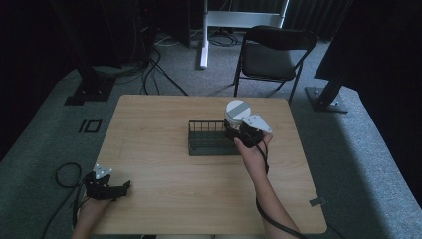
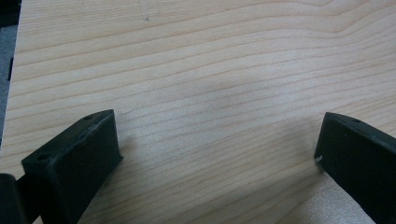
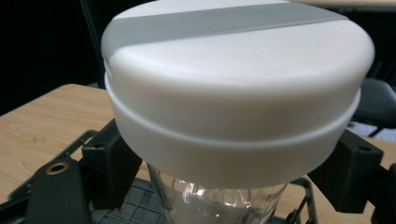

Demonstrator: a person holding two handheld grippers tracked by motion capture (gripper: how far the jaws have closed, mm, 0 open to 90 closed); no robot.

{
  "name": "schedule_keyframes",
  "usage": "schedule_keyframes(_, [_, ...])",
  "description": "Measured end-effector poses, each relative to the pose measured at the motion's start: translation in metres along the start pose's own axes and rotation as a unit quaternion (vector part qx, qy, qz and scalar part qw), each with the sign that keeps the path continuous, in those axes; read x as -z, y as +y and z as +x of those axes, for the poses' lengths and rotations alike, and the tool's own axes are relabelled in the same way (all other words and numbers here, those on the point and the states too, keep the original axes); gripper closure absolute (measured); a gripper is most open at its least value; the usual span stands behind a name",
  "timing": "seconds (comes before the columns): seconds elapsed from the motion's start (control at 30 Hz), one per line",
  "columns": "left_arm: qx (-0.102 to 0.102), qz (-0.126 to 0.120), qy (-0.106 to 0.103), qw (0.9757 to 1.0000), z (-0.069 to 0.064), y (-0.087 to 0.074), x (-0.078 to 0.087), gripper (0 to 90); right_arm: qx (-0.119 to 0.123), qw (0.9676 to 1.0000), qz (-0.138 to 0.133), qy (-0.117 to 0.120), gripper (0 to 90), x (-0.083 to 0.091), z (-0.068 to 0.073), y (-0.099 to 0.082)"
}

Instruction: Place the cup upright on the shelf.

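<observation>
A clear glass jar point(image 3: 219, 200) with a wide white lid point(image 1: 237, 110) crossed by a grey strip is held upright over the right end of a black wire basket point(image 1: 206, 137). My right gripper point(image 1: 238, 130) is shut on the jar just below the lid; in the right gripper view its black fingers point(image 3: 109, 163) press the glass from both sides. My left gripper point(image 1: 125, 186) rests low at the table's front left corner, open, its jaws far apart over bare wood point(image 2: 210, 116) with nothing between them.
The wooden table point(image 1: 159, 169) stands on grey carpet. A black folding chair point(image 1: 273, 55) stands behind the table's far right. Cables point(image 1: 149, 69) and dark stand bases point(image 1: 89, 92) lie on the floor at the back left. A white frame point(image 1: 239, 20) stands at the back.
</observation>
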State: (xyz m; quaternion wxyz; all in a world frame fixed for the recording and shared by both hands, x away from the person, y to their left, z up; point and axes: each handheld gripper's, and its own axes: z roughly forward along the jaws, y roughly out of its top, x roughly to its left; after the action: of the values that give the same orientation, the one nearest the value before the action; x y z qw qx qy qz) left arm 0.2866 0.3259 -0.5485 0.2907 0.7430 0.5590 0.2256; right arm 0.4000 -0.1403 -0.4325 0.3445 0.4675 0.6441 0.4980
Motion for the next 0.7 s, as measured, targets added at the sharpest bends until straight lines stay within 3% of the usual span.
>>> schedule_keyframes(0.13, [0.000, 0.000, 0.000, 1.0000, 0.000, 0.000, 0.000, 0.1, -0.005, 0.9999, 0.008, -0.006, 18.3, -0.005, 0.002, -0.002])
schedule_keyframes(0.17, [0.000, 0.000, 0.000, 1.0000, 0.000, 0.000, 0.000, 0.1, -0.010, 0.9994, 0.022, -0.023, 18.3, -0.012, 0.004, -0.007])
schedule_keyframes(0.33, [0.000, 0.000, 0.000, 1.0000, 0.000, 0.000, 0.000, 0.1, -0.027, 0.9979, 0.043, -0.041, 18.3, -0.020, 0.007, -0.014])
schedule_keyframes(0.7, [0.000, 0.000, 0.000, 1.0000, 0.000, 0.000, 0.000, 0.1, -0.018, 0.9954, 0.068, -0.065, 18.3, -0.033, 0.014, -0.030])
